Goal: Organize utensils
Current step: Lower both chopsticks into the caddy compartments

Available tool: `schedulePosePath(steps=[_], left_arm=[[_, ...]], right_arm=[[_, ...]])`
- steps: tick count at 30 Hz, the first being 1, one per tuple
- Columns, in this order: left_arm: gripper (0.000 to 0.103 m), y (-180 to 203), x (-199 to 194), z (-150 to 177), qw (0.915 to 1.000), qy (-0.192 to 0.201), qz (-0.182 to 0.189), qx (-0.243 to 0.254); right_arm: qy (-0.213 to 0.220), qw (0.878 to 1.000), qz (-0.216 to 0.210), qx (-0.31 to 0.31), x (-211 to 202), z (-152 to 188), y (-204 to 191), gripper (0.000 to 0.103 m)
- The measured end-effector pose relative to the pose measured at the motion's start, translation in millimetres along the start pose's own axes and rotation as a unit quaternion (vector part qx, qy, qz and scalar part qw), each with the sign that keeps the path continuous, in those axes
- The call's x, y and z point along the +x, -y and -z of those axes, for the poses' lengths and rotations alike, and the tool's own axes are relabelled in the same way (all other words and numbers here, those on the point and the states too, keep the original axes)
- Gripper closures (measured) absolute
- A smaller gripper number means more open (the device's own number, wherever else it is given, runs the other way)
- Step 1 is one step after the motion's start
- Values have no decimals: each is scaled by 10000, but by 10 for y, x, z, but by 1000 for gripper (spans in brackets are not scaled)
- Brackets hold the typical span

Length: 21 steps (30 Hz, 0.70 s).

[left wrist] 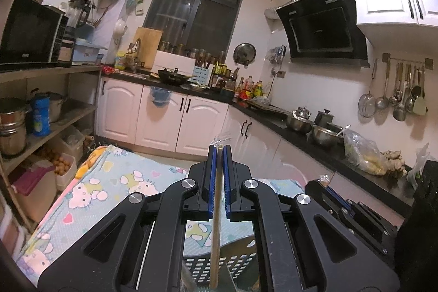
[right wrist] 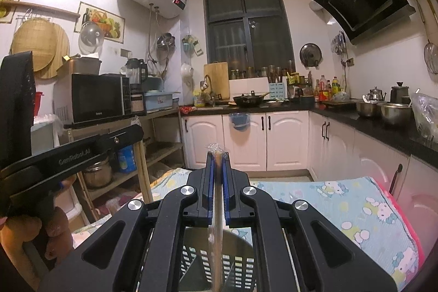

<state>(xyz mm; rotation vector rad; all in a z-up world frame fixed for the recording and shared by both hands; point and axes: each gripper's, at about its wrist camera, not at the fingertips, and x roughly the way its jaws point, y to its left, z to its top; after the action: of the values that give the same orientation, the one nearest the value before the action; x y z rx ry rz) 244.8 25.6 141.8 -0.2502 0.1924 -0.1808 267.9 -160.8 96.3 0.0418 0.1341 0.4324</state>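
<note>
Floor (right wrist: 282, 174) lies open between the cloth-covered counter (left wrist: 115, 177) and the white base cabinets (left wrist: 161, 122) on the far side, so there is free room ahead of both claws. On the left stand wooden shelves (left wrist: 54, 111) with pots and a microwave (left wrist: 30, 32); on the right a dark worktop (left wrist: 301, 133) runs along the wall with steel bowls (left wrist: 325, 134), under a black range hood (left wrist: 323, 23). The near counter carries a pale blue cartoon-print cloth, its pink edge showing at the right in the right wrist view. A dark slotted basket (left wrist: 219, 264) sits directly below the claws, at the near edge of the pictures.

Left claw (left wrist: 219, 152) points roughly level, jaws closed on a thin wooden chopstick (left wrist: 216, 223) that hangs down toward the basket. Right claw (right wrist: 218, 158) is likewise pressed shut, on a chopstick in clear wrapping (right wrist: 216, 210) that also reaches down over the basket. The two claws are side by side, and a hand (right wrist: 35, 231) grips the left one's handle.
</note>
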Motion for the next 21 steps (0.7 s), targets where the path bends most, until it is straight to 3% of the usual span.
schedulePosePath(steps=[21], left_arm=[[102,-132,11,380,9963,-860,-18,-73]], right_arm=[[-554,9981,-1,267,-209,277,78,97]])
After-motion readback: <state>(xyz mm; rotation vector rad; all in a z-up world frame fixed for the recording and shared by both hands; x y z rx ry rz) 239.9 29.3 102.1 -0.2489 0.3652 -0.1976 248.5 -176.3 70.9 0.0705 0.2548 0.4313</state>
